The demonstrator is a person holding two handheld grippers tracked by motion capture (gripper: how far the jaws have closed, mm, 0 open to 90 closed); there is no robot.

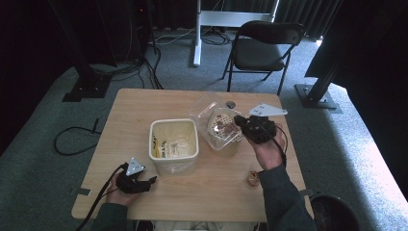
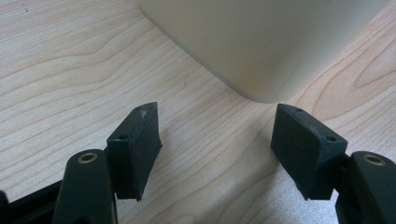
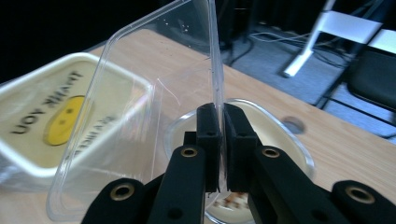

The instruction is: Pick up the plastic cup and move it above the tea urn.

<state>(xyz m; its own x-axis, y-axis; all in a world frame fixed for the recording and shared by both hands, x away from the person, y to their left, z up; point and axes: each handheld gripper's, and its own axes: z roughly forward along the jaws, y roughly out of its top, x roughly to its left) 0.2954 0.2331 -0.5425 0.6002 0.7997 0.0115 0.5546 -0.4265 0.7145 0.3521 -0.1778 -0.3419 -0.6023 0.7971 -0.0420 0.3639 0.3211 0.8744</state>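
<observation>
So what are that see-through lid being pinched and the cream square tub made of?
The clear hinged lid looks like thin glossy plastic: the table shows through it and its edges glint. The cream square tub seems thicker, opaque plastic with a smooth, slightly matte wall.

High view: above my side of the table (image 1: 144,108), looking forward and down, far off, with floor and chair (image 1: 263,45) beyond.
Left gripper view: low over the wood along my jaws, very near the tub (image 2: 261,42).
Right gripper view: along my jaws, close on the lid (image 3: 140,116), facing the far edge.
Shared: tub, lid and tabletop.
</observation>
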